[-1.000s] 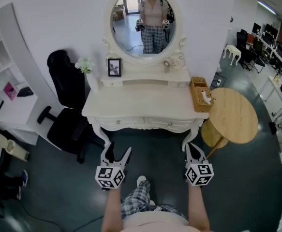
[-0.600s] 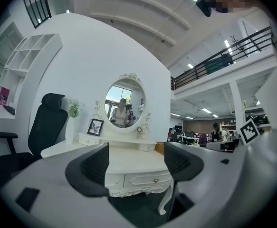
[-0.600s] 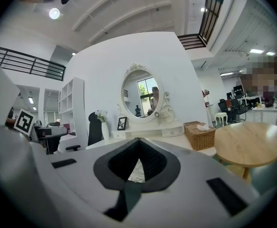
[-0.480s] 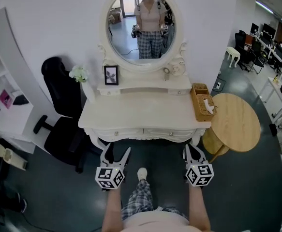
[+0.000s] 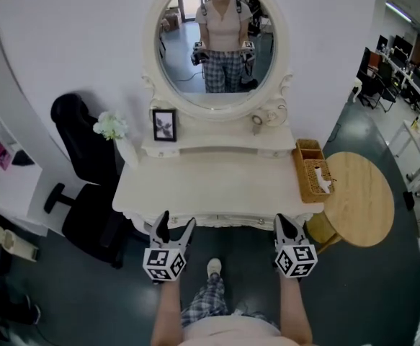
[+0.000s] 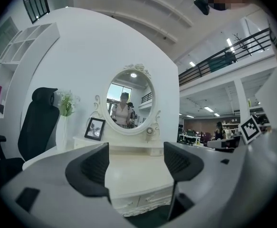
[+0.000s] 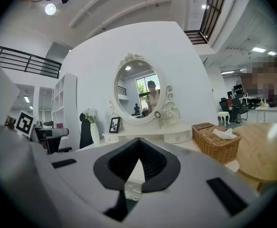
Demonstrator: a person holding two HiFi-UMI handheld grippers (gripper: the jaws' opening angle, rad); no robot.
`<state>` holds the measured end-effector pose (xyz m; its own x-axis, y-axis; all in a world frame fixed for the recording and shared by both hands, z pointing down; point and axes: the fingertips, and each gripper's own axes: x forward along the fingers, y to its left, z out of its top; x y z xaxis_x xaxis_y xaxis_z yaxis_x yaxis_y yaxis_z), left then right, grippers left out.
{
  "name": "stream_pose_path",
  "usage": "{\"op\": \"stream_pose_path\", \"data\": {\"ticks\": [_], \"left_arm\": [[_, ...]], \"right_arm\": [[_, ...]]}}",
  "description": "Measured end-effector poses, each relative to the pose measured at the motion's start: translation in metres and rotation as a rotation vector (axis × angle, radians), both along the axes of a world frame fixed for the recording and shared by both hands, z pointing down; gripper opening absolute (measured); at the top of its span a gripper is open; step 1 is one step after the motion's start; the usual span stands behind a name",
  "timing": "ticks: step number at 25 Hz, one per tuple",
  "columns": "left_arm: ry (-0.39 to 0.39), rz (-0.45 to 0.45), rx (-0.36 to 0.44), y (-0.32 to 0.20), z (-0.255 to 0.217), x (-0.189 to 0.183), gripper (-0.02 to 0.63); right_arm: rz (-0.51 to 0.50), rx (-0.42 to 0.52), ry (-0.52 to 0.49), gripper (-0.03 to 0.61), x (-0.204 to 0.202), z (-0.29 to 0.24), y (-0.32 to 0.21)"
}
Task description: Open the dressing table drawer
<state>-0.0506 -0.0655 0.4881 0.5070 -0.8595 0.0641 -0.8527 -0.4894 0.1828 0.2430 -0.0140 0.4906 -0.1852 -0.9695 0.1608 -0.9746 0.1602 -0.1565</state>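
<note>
At lower centre, left gripper (image 5: 172, 225): jaws spread, empty. Right gripper (image 5: 289, 222): jaws clenched on nothing (both near the dressing table (image 5: 217, 186)).

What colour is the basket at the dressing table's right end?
The basket is tan woven wicker; the right gripper view shows it best.

The left gripper (image 5: 175, 226) is held at the lower left of the head view, its jaws spread wide apart with nothing between them. The right gripper (image 5: 287, 222) is held level with it at the lower right, its jaws brought together at the tips, empty. The left forearm (image 5: 165, 312) and right forearm (image 5: 295, 310) are extended from the bottom edge.
</note>
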Motion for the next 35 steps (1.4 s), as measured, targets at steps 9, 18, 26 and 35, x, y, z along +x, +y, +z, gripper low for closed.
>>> {"op": "stream_pose_path", "data": {"ticks": [9, 18, 26, 35], "left_arm": [[-0.035, 0.024, -0.014, -0.124, 0.001, 0.002, 0.347], [-0.038, 0.037, 0.006, -0.217, -0.004, 0.006, 0.347], [-0.048, 0.012, -0.003, -0.242, -0.006, 0.009, 0.347], [-0.036, -0.052, -0.037, -0.257, 0.005, -0.002, 0.347]], "right_arm": [[-0.016, 0.003, 0.031, 0.015, -0.013, -0.001, -0.123], [0.000, 0.012, 0.018, 0.015, -0.014, -0.004, -0.212], [-0.017, -0.006, 0.006, 0.016, -0.012, -0.002, -0.240], [-0.080, -0.024, 0.011, 0.015, -0.022, -0.001, -0.267]]}}
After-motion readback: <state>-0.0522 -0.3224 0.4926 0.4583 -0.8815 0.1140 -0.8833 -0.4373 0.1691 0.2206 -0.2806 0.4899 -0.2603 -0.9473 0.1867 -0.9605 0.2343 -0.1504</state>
